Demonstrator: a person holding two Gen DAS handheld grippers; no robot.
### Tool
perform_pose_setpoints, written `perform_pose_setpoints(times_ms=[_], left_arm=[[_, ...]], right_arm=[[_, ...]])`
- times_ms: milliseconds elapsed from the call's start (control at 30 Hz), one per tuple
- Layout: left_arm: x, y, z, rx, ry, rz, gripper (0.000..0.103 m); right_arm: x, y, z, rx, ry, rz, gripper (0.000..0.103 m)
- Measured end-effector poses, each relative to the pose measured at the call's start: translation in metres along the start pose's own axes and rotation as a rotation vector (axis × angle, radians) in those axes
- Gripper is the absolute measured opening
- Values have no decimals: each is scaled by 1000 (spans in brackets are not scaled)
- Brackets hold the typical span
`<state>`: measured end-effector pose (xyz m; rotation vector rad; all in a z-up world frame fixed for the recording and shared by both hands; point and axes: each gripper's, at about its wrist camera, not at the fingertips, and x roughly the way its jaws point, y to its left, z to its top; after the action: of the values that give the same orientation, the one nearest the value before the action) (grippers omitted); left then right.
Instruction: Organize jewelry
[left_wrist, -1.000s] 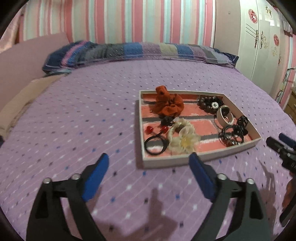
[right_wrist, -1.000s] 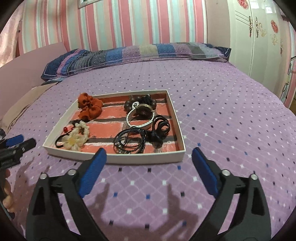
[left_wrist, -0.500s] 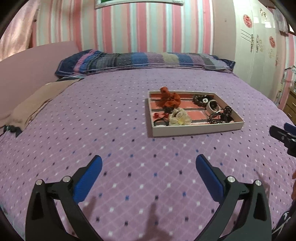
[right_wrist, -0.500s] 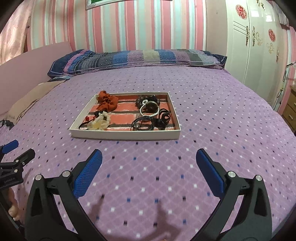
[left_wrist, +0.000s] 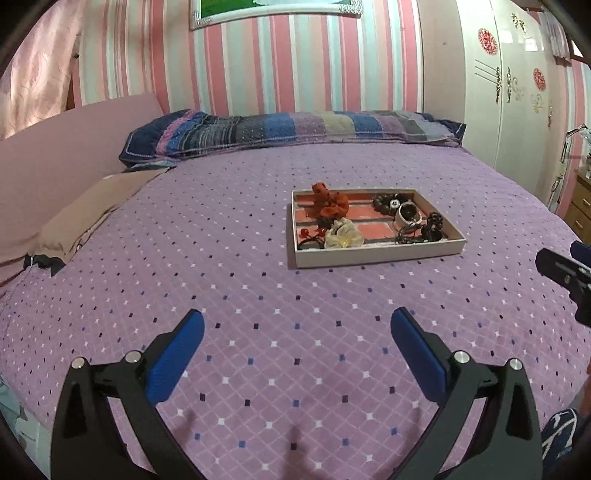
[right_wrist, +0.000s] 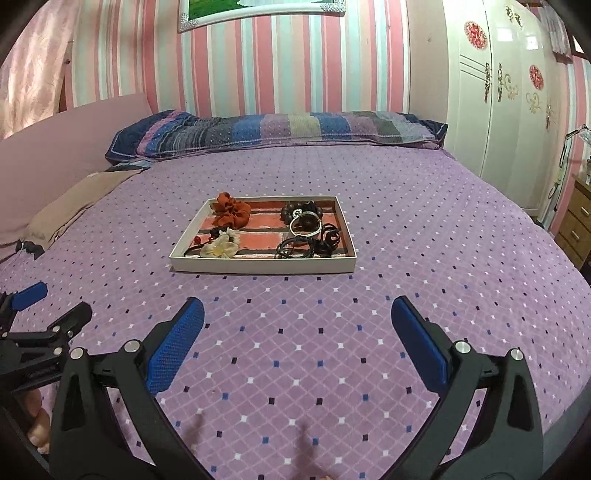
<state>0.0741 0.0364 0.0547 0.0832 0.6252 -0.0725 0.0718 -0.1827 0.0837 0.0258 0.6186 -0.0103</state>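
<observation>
Left tool (left_wrist: 295, 332): at the bottom of the left wrist view, its two blue pads spread wide with nothing between them. Its jaws have just been opening.
Right tool (right_wrist: 297, 321): at the bottom of the right wrist view, its blue pads wide apart too, holding nothing.
Bed: a purple bedspread with small white and dark diamonds (left_wrist: 221, 295) lies under both tools.
Tray: a flat white rectangular tray with a pink and grey striped floor (right_wrist: 266, 265) sits on the bed in the middle of the frame, well apart from both tools.
Inside the tray, left side: a cream fabric flower hair tie (right_wrist: 219, 247) near the front, a rust-orange scrunchie (right_wrist: 231, 214) at the back.
Inside the tray, right side: a tangle of black hair bands (right_wrist: 295, 247) in front, a silver bangle (right_wrist: 304, 225) behind it.
Far end: a long striped blue and purple pillow (left_wrist: 295, 129) against the pink striped wall (left_wrist: 314, 55).
</observation>
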Motion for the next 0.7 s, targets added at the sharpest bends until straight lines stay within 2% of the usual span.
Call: perform_pose_setpoints(times_ms=[233, 700], left_arm=[[-4, 1, 3, -21, -10, -31, 99], [-8, 1, 5, -18, -42, -41, 99]], right_arm=[[-3, -1, -1, 5, -8, -1, 99], [2, 2, -4, 0, 1, -7, 99]])
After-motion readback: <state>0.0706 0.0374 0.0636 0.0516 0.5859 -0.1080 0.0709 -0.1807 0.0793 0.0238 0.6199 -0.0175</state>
